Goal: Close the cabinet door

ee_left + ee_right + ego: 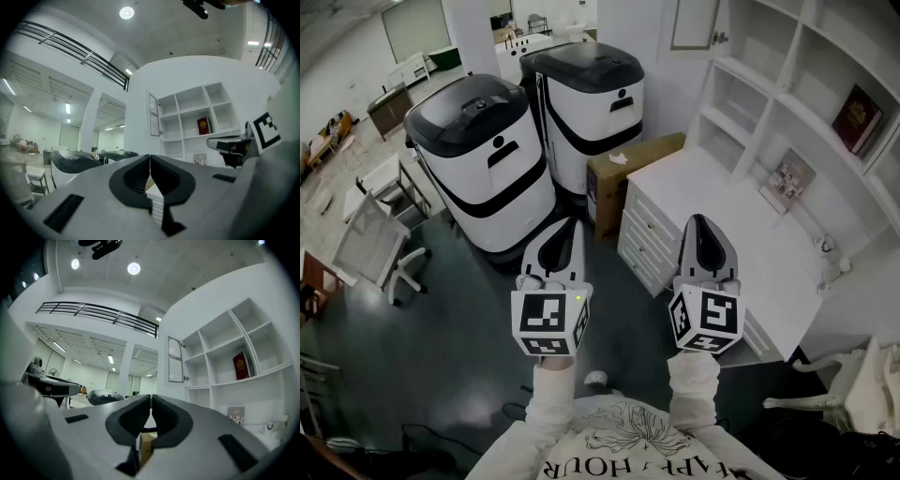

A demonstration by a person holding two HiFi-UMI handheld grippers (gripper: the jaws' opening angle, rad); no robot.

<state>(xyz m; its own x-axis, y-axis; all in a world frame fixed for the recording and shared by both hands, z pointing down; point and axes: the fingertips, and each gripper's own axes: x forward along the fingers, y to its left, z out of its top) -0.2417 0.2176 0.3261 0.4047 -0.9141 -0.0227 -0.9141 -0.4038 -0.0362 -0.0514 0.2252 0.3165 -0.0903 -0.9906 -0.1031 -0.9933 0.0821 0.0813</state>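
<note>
Left tongs (566,227) (150,158) fully closed, jaws pressed together tip to tip, nothing between them. Right tongs (701,221) (151,399) same: jaws together, empty. Both held roughly level, side by side with a gap between them. Left marker cube (549,323) and right marker cube (707,319) face the head camera, white sleeves (553,394) behind them. Just ahead and to the right of the right tongs: white table (712,183) with drawers down its front. Ahead, between the two tongs, on the floor: cardboard box (617,187) just beside the table's left end. Ahead of the left tongs: two big white-and-black machines (478,159) standing side by side. Cabinet door (694,25) (153,115) (175,359) is ahead of and above the right tongs, well apart from both tongs. It stands open, swung out from the left edge of the white shelf unit (787,84), with a small knob on the edge nearest the shelves. Right of the door, in an open shelf compartment: red book (857,118) (203,125) (241,365), upright. Below it, at the back of the table: small picture card (787,181) leaning up. White chair (380,246) far left of the left tongs. Another white chair (862,384) sits back and right of the right tongs.
</note>
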